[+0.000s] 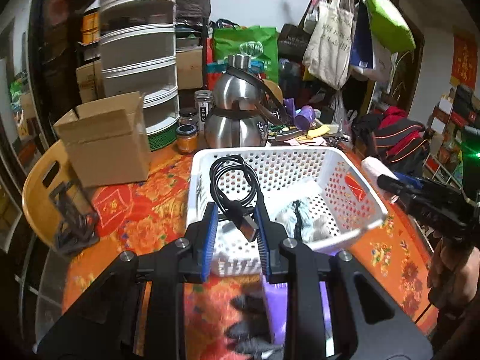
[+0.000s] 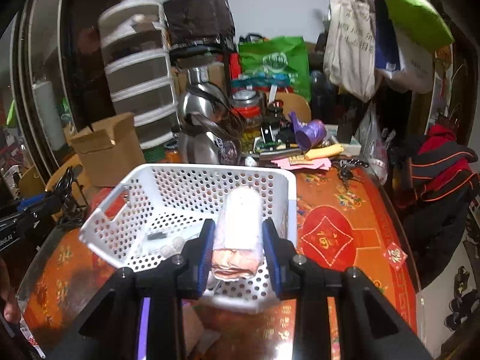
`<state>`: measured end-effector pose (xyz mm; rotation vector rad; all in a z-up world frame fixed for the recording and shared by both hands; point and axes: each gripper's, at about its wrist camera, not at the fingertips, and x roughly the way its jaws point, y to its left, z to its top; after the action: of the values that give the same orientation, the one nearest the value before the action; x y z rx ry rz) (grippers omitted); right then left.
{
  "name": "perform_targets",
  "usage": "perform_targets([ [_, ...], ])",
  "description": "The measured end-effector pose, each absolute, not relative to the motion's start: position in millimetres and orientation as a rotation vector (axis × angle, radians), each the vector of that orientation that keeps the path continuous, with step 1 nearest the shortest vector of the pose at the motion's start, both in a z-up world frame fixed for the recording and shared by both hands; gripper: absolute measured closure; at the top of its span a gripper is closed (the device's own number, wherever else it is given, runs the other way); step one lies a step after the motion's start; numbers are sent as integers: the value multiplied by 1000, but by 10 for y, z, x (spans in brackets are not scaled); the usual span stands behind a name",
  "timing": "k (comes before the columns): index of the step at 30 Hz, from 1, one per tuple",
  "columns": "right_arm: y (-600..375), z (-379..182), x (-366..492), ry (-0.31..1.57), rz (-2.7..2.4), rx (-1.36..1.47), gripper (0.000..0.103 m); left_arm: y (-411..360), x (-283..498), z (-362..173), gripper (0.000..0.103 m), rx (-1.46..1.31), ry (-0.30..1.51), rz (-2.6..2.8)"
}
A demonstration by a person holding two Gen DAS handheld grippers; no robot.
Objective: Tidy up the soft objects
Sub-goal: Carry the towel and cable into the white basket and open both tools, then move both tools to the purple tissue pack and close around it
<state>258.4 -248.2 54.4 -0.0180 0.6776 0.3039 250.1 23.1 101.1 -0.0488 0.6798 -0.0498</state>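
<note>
A white perforated basket (image 1: 270, 150) (image 2: 210, 168) stands on the orange floral table, with grey, white and black soft items (image 1: 300, 219) lying in it. My left gripper (image 1: 236, 210) is shut on a coiled black USB cable (image 1: 234, 177) and holds it over the basket's near left corner. My right gripper (image 2: 238, 225) is shut on a rolled white and pink cloth (image 2: 240, 210) above the basket's near right side. Each wrist view catches the other gripper at its edge: the right gripper (image 1: 390, 184) with the roll (image 1: 375, 165), and the left gripper (image 2: 33, 207) with the cable (image 2: 64, 186).
Behind the basket stand a steel kettle (image 1: 237, 114), jars (image 1: 187, 138), an open cardboard box (image 1: 105, 144) and stacked drawers (image 1: 138, 45). A wooden chair (image 1: 42, 198) is at the table's left. Small clutter (image 2: 300, 147) lies at the back right. Bags hang above (image 1: 330, 30).
</note>
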Motion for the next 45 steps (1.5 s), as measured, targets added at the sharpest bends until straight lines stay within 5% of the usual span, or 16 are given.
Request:
perform_targets([
  [12,-2219,130,3152,867,270,-93,72,98,3680,408,80,-77,929,-22],
  [29,-2044,-23,3233,896,273,-131,72,125,3803,60,80,-82,972,-25],
  [31,-2065,-10,3217,888,270,-120,70,127,3791,57,73,-82,969,-30],
  [35,-2155,108,3138,835,264,-92,35,158,3722,115,46,-84,932,-27],
  [40,-2316,280,2933,781,284,-39,32,155,3509,277,30,-76,878,-67],
  [45,-2438,346,2483,718,316,-13,29,219,3051,442,30,-81,807,-89],
])
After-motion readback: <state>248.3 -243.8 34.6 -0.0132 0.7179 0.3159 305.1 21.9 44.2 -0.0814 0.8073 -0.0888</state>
